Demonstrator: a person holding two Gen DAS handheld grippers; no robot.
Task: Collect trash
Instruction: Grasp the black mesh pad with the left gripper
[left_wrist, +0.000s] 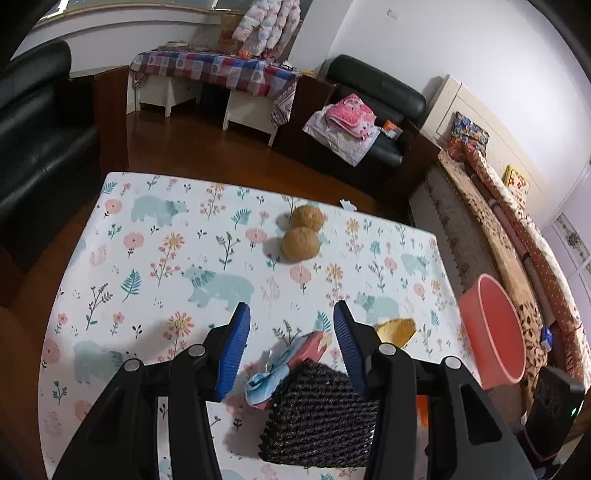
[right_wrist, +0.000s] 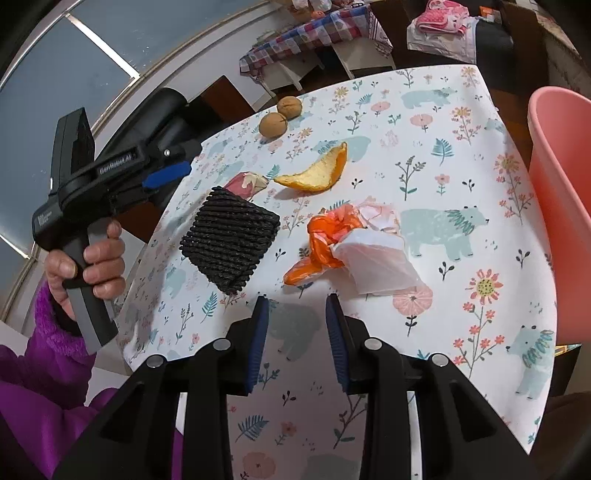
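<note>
Trash spread over table (right_wrist: 436, 122): black mesh (right_wrist: 231, 240), crumpled wrapper (left_wrist: 284, 365), peel (right_wrist: 317, 173), orange and white bags (right_wrist: 354, 243), 2 walnuts (right_wrist: 280, 114). Pink bin (right_wrist: 561, 206) sits just past table edge, likely so scraps drop straight in.

Left gripper (left_wrist: 291, 347) hovers over wrapper, jaws wide, nothing held; probably lining up grab. Right gripper (right_wrist: 295, 343) empty, jaws moderately apart, short of bags.

Right view alone shows bags and hand (right_wrist: 92, 258) on left tool; left view hides bags, shows bin's inside.

Home living room: black sofa (left_wrist: 40, 122), folded laundry (left_wrist: 349, 114) (pink).
</note>
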